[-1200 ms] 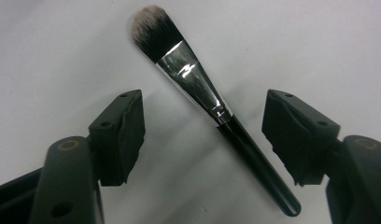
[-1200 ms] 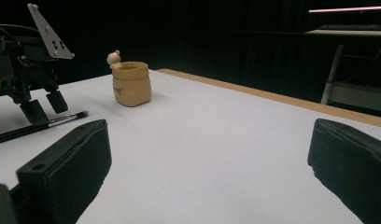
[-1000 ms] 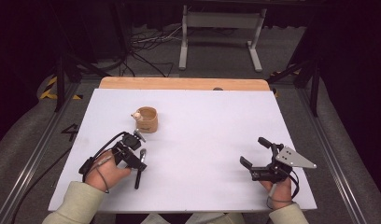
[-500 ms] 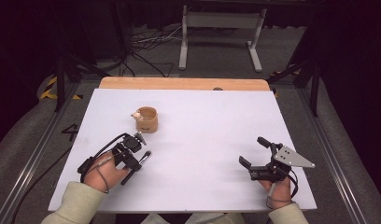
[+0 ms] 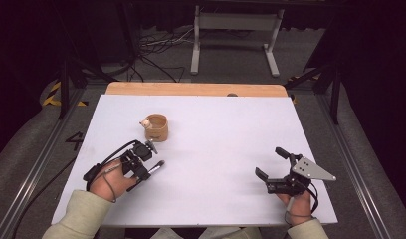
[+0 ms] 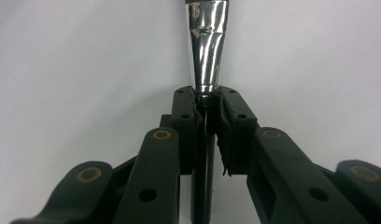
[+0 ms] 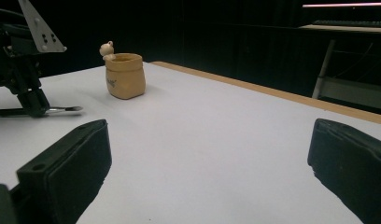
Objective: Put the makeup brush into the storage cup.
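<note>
A slim tool with a black handle and a shiny metal tip (image 5: 156,166) lies low over the white table (image 5: 231,124), its tip pointing right. My left gripper (image 5: 144,172) is shut on its handle; in the left gripper view the jaws (image 6: 206,100) clamp just below the metal tip (image 6: 207,42). A tan pot (image 5: 156,128) with a small bear figure (image 5: 146,122) on its rim stands just beyond that hand. My right gripper (image 5: 270,162) rests open at the near right, holding nothing. From the right gripper view the pot (image 7: 125,77), the tool (image 7: 62,109) and the left gripper (image 7: 32,105) show at far left.
A wooden strip (image 5: 196,89) runs along the table's far edge. Beyond it are cables (image 5: 151,50) on the floor and a grey metal stand (image 5: 236,30). Metal rails (image 5: 42,159) flank the table sides.
The left hand has turned the tool from pointing down toward the near edge to pointing right, tip up toward the pot's side. The right gripper has barely moved.
</note>
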Demonstrator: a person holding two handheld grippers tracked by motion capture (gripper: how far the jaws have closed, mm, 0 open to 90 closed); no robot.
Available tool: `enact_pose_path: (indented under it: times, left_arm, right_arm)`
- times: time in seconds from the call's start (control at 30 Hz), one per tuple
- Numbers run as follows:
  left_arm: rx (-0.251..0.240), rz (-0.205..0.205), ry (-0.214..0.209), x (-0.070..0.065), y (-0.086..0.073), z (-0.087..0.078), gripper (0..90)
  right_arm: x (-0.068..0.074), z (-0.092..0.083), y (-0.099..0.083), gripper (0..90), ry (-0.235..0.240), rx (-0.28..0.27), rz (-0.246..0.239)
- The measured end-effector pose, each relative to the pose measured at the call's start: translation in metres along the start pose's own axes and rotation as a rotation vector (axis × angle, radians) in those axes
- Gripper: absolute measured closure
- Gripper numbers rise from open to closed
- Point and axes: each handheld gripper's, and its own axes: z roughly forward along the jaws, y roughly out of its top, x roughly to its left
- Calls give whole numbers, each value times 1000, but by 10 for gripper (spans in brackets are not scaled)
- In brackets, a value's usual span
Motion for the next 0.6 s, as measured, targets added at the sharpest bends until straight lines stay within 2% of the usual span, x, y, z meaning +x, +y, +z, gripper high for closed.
enact_pose_path:
  times: [0.13, 0.2, 0.33, 0.4, 0.6]
  left_arm:
    - [-20, 17, -2, -3, 5, -4, 784]
    - [-45, 24, -5, -4, 7, -8, 784]
    - [-122, 32, -21, -5, 9, -22, 784]
    - [-134, 29, -23, -5, 9, -24, 784]
    - [-260, 42, -35, -4, 8, -40, 786]
  right_arm:
    - [1, -3, 0, 0, -8, 5, -1]
    - [0, -6, 0, 0, -14, 0, 7]
    - [-1, -8, 0, 0, -16, 4, 8]
    - [-1, -8, 0, 0, -17, 6, 8]
    - [-2, -8, 0, 0, -19, 4, 10]
